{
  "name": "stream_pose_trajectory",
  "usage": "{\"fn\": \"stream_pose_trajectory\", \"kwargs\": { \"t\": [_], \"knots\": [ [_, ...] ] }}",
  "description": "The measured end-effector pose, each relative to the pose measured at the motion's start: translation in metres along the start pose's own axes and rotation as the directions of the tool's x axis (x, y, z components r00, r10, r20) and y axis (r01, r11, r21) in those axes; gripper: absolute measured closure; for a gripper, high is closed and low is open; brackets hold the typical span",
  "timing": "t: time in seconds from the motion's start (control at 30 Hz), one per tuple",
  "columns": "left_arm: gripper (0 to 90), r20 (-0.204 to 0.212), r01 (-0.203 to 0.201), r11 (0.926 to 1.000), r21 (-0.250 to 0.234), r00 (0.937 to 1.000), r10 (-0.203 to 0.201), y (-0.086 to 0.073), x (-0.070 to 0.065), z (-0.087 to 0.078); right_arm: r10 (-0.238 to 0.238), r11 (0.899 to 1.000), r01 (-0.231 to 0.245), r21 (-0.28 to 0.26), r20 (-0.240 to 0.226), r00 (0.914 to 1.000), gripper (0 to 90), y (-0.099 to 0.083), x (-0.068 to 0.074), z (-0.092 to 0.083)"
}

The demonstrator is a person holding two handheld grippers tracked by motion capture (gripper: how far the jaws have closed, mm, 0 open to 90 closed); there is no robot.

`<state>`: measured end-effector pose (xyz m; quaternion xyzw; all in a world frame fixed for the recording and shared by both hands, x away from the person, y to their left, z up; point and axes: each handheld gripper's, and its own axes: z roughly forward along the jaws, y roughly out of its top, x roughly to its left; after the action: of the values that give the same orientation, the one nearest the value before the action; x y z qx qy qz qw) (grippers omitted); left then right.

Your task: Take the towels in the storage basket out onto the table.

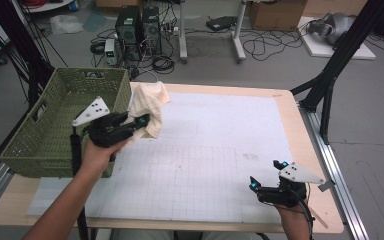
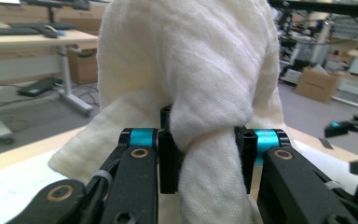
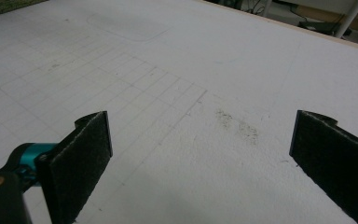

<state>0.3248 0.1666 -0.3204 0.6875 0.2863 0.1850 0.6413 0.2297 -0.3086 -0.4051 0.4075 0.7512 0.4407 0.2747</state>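
The cream cloth is pinched in the left gripper; in the left gripper view the two black pads are seen pressed into a bunched neck of the cloth, with the fabric ballooning above them and a tail hanging below. The cloth is held off the table, just beside the right-hand wall of the green woven basket, near that wall's far corner, with its upper folds level with the rim (whether it brushes the wicker cannot be told).

The basket stands at the table's left edge. Only its far inner wall, its left inner wall and a strip of floor are exposed in the high view, and nothing is seen lying there; the near part of the interior is hidden behind the hand and the gripper's grey plate.

The right gripper is held well away from the basket, low over the near right corner of the white gridded mat. Its jaws are spread wide, as seen in the right gripper view, with bare mat and a faint dark smudge between the pads; nothing is gripped.
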Motion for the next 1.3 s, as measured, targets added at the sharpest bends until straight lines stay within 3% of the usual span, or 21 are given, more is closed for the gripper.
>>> {"fn": "stream_pose_trajectory", "kwargs": {
  "t": [0.2, 0.33, 0.73, 0.8, 0.9, 1.0, 1.07, 1.13, 1.17, 1.3],
  "knots": [
    [70.1, 0.042, 0.014, 0.9996, 0.024, 0.9990, -0.015, -0.023, -0.016, 0.027, 0.003, 1.000, -0.003, 0.004, 0.002, 1.0000, 4.8, -0.001, -0.001, 0.000],
    [69.8, 0.070, 0.009, 0.9977, 0.067, 0.9974, -0.013, -0.041, -0.026, 0.046, 0.005, 1.000, -0.005, 0.005, 0.001, 1.0000, 4.8, -0.001, -0.002, 0.000],
    [67.6, 0.100, 0.021, 0.9802, 0.197, 0.9941, -0.041, -0.091, -0.050, 0.100, 0.011, 1.000, -0.011, 0.008, 0.004, 0.9999, 4.8, -0.002, -0.003, 0.002],
    [67.0, 0.096, 0.025, 0.9739, 0.225, 0.9943, -0.047, -0.098, -0.052, 0.107, 0.011, 1.000, -0.011, 0.011, 0.002, 0.9999, 4.8, -0.003, -0.004, 0.002],
    [66.2, 0.068, -0.007, 0.9522, 0.305, 0.9975, -0.015, -0.109, -0.053, 0.118, 0.008, 1.000, -0.009, 0.010, 0.006, 0.9999, 4.8, -0.003, -0.003, 0.003],
    [64.0, 0.049, -0.014, 0.9387, 0.344, 0.9988, -0.003, -0.117, -0.052, 0.123, 0.007, 1.000, -0.007, 0.015, 0.003, 1.0000, 4.8, -0.003, -0.003, 0.003],
    [57.8, 0.026, 0.008, 0.9309, 0.365, 0.9995, -0.018, -0.120, -0.051, 0.124, 0.002, 1.000, -0.002, 0.013, 0.003, 1.0000, 4.8, -0.002, -0.002, 0.004],
    [40.8, -0.006, 0.036, 0.9243, 0.380, 0.9993, -0.037, -0.121, -0.049, 0.125, 0.003, 1.000, -0.003, 0.016, 0.001, 1.0000, 4.8, -0.003, -0.002, 0.004],
    [35.3, -0.013, 0.029, 0.9227, 0.384, 0.9996, -0.026, -0.120, -0.048, 0.123, 0.002, 1.000, -0.002, 0.018, 0.001, 1.0000, 4.8, -0.003, -0.002, 0.004],
    [20.4, -0.059, 0.051, 0.9357, 0.349, 0.9977, -0.033, -0.110, -0.043, 0.110, 0.005, 1.000, -0.005, 0.020, 0.000, 1.0000, 4.8, -0.003, -0.003, 0.004]
  ]
}}
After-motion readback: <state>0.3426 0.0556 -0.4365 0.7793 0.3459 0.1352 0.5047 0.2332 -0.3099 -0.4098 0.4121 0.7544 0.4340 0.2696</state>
